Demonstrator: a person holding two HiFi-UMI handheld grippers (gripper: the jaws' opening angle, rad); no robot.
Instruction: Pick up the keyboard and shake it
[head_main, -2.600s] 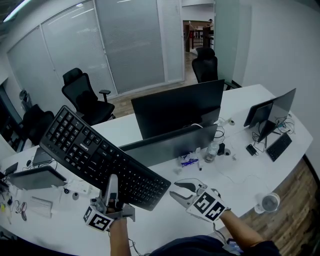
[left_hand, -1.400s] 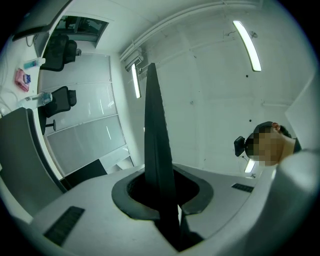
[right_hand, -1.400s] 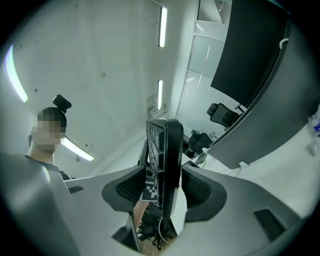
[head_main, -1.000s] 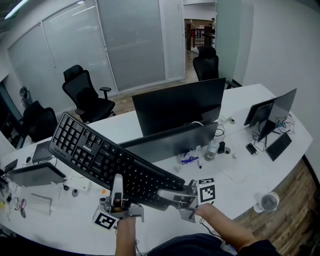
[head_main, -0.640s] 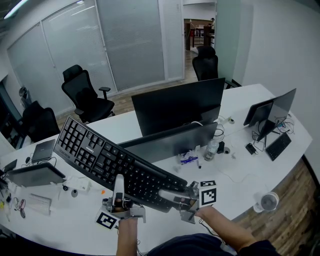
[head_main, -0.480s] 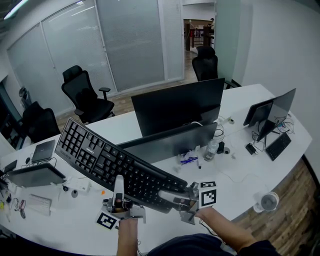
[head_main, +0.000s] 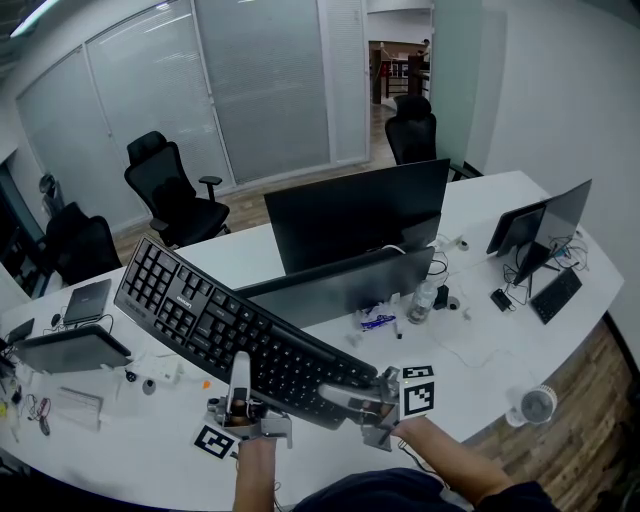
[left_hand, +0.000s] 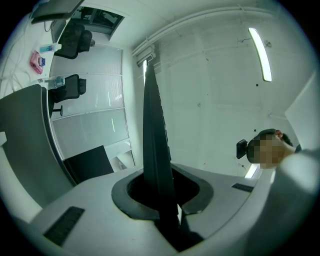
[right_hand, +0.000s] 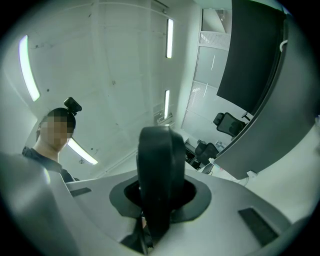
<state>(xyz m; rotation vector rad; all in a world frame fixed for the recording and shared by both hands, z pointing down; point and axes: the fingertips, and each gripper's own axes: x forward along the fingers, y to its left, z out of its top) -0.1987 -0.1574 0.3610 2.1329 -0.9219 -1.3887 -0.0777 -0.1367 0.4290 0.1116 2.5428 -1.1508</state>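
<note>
A long black keyboard (head_main: 235, 325) hangs in the air over the white desk (head_main: 480, 345), slanting from upper left down to lower right in the head view. My left gripper (head_main: 240, 372) is shut on its near long edge, around the middle. My right gripper (head_main: 335, 393) reaches in from the right, and its jaws have just been closing onto the keyboard's right end. In the left gripper view the keyboard (left_hand: 155, 145) shows edge-on as a thin dark blade between the jaws. The right gripper view has the keyboard's (right_hand: 161, 165) rounded end filling the gap.
Behind the keyboard stand a large dark monitor (head_main: 355, 215) and a lower one (head_main: 345, 285). A small monitor (head_main: 540, 225) and second keyboard (head_main: 557, 293) sit far right. A bottle (head_main: 422, 300), a cup (head_main: 540, 403) and a laptop (head_main: 70, 350) are on the desk. Office chairs (head_main: 170, 195) stand beyond.
The right gripper, open and free at the right 2.6 s ago, has come onto the keyboard's right end. The keyboard has drifted slightly right and down with the left gripper.
</note>
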